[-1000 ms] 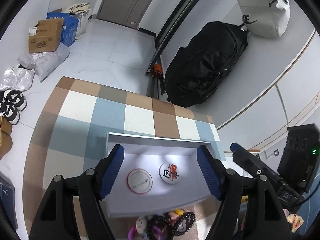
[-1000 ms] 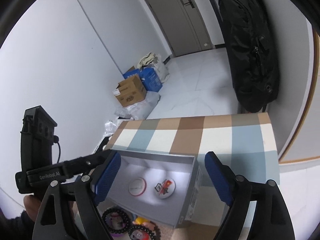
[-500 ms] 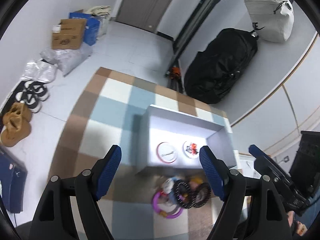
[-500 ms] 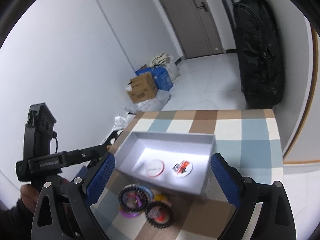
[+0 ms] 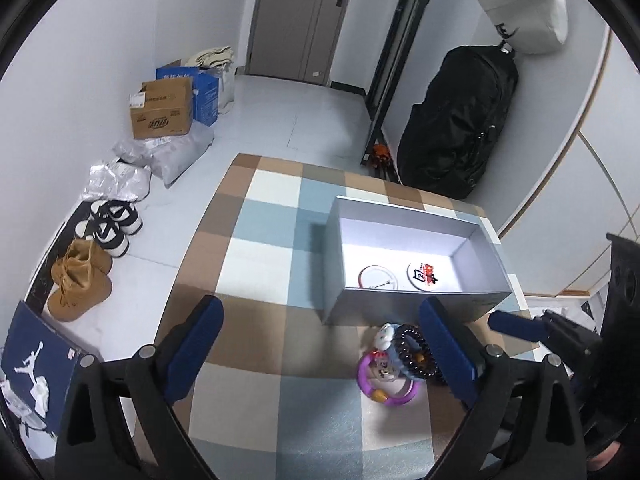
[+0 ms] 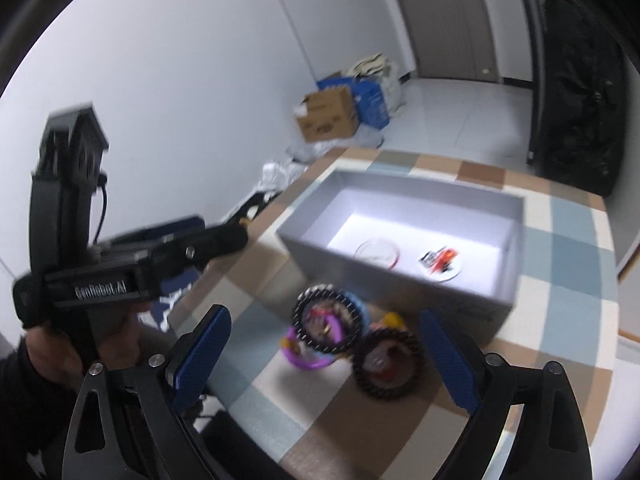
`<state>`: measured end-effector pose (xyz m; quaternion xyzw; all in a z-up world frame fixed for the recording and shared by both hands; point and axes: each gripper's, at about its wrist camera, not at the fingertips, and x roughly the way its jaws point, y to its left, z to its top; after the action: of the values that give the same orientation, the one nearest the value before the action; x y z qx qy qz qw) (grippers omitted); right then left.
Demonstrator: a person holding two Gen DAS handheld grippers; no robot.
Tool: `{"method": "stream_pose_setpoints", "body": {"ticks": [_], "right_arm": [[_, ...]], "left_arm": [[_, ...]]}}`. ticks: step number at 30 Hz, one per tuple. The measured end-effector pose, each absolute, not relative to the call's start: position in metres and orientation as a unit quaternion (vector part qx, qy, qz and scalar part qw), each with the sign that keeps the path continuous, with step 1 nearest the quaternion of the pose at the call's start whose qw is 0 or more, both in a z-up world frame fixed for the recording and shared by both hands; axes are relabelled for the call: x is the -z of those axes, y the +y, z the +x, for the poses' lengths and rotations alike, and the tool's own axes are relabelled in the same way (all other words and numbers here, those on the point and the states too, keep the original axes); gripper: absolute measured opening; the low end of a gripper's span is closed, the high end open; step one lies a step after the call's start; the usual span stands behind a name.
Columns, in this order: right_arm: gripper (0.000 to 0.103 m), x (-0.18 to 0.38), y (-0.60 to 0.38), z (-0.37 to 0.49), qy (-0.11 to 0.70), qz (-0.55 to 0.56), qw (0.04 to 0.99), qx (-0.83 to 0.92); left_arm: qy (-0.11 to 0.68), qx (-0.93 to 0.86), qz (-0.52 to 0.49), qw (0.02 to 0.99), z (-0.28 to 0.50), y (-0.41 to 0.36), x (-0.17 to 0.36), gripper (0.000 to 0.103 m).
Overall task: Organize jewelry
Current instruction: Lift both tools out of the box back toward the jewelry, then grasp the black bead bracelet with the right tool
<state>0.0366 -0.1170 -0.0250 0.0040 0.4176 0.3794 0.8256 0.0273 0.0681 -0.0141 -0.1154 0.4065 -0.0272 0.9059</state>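
Even indoor light; right wrist view motion-blurred, perhaps; fisheye edges dark.

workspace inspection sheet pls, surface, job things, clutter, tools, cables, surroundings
surface: checked cloth in brown, blue and white squares over the table.
job's things: open grey box holding two round badges; outside its near wall, a pile of bracelets: purple ring, black beaded bracelet, black spiky ring.
clutter: nothing seen on the cloth besides these.
grippers: left tool open, holding nothing; right tool open, above the bracelets, holding nothing.
cables: one black lead on the left tool's body.
surroundings: shoes, cardboard box, black bag, door.
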Motion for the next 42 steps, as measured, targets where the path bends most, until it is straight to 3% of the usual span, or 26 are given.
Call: {"method": "stream_pose_setpoints", "body": {"ticks": [8, 12, 16, 21, 26, 37, 42], "right_arm": [[0.086, 0.039, -0.096, 0.036, 0.441, -0.021, 0.812, -0.383], [0.062, 0.05, -0.082, 0.038, 0.456, -0.042, 0.805, -0.377], [0.047, 0.052, -0.076, 0.04, 0.456, -0.049, 0.807, -0.372], [0.016, 0.055, -0.076, 0.042, 0.463, -0.048, 0.807, -0.363], [0.01, 0.05, -0.082, 0.046, 0.461, -0.027, 0.81, -0.361], [0.009, 0.027, -0.108, 0.049, 0.436, 0.053, 0.817, -0.372], [0.009, 0.011, -0.129, 0.051, 0.415, 0.091, 0.827, -0.368]], "left_arm": [[0.406, 0.007, -0.141, 0.903, 0.025, 0.092, 0.014, 0.095], [0.415, 0.004, -0.15, 0.897, 0.024, 0.101, 0.02, 0.095], [0.426, 0.005, -0.168, 0.889, 0.024, 0.109, 0.025, 0.095], [0.428, 0.008, -0.176, 0.886, 0.024, 0.113, 0.025, 0.095], [0.431, 0.011, -0.174, 0.885, 0.024, 0.113, 0.026, 0.095], [0.456, 0.053, -0.152, 0.875, 0.027, 0.092, 0.035, 0.095], [0.439, 0.098, -0.089, 0.889, 0.019, 0.055, 0.029, 0.095]]}}
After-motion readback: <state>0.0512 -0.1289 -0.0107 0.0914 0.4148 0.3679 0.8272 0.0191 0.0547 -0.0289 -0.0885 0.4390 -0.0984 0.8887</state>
